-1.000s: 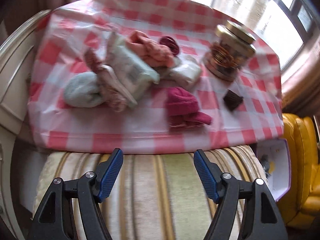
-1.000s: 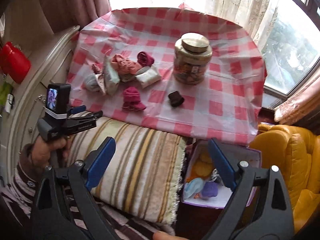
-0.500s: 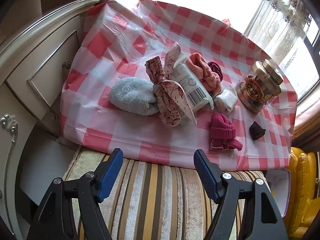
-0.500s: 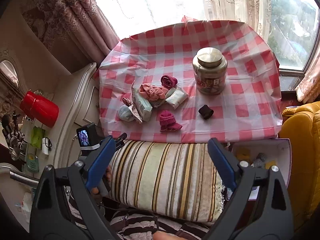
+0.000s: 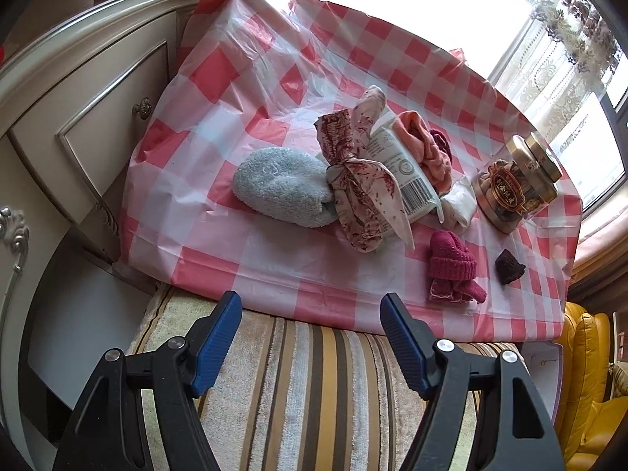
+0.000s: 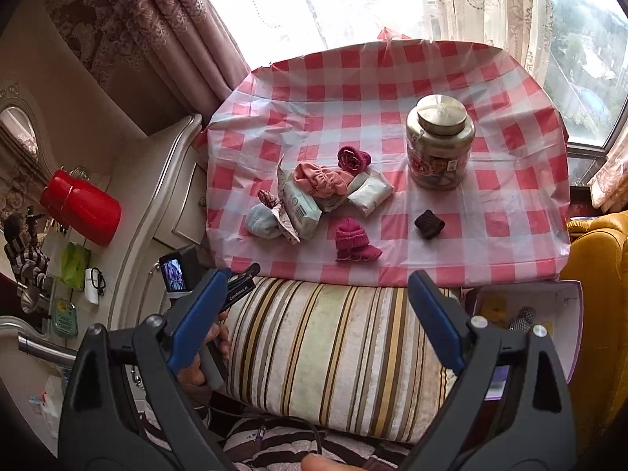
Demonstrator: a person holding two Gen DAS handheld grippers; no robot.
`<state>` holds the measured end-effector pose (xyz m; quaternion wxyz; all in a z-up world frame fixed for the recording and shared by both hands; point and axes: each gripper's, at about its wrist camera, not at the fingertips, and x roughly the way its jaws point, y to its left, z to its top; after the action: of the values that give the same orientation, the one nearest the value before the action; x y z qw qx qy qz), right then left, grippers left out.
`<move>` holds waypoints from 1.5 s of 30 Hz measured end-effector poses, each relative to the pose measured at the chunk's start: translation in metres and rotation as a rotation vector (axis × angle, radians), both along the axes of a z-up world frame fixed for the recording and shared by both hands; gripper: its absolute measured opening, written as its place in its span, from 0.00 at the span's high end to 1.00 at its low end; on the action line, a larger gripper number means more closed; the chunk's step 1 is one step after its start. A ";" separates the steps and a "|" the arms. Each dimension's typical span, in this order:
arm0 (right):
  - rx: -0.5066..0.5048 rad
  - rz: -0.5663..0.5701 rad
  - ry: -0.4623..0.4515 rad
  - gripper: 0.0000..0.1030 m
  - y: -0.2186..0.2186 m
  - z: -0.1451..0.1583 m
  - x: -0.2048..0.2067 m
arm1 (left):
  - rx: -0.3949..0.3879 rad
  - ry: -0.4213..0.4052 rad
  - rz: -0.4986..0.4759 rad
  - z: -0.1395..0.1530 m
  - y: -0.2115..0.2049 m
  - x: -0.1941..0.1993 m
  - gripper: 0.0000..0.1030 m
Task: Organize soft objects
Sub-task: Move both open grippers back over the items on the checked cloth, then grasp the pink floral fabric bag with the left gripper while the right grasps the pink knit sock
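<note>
Soft objects lie clustered toward the left half of the checked tablecloth (image 6: 510, 90): a pale blue fleece mitt (image 5: 280, 186) nearest the left edge, touching a floral fabric bundle (image 5: 359, 192) that leans on a wipes packet (image 5: 408, 174); a pink scrunched cloth (image 5: 422, 145) rests on top of the packet; a magenta knit hat (image 5: 451, 261) and a dark knitted piece (image 5: 508, 267) sit apart near the front edge; a gold-lidded jar (image 6: 439, 149) stands toward the right edge. I hold the left gripper (image 5: 310, 337) with its fingers spread wide, empty, over the striped cushion (image 6: 341, 349); the right gripper (image 6: 318, 322) is likewise spread and empty. An open box (image 6: 565, 310) sits below the front right corner, probably the destination. I judge the isolated hat the easiest first pick; pinching it at its folded cuff should avoid snagging the cloth.
</note>
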<state>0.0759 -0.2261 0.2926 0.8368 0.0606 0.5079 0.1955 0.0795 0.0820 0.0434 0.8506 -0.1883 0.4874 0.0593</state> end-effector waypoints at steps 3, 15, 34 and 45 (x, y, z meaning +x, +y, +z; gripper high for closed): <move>-0.027 0.030 -0.007 0.08 0.014 -0.008 0.005 | -0.023 -0.016 0.003 -0.001 0.008 0.002 0.28; -0.144 0.067 -0.106 0.08 0.040 -0.132 0.062 | -0.184 -0.136 -0.032 -0.004 0.014 0.056 0.44; -0.210 0.070 0.015 0.08 0.070 -0.295 0.124 | -0.219 -0.105 0.034 -0.070 0.010 0.125 0.74; -0.203 0.097 0.008 0.25 0.086 -0.312 0.131 | -0.171 -0.266 0.028 -0.055 0.006 0.101 0.85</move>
<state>0.2070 -0.1398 -0.0192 0.8260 -0.0482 0.5309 0.1831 0.1804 0.0884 -0.0121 0.8876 -0.2727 0.3710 0.0040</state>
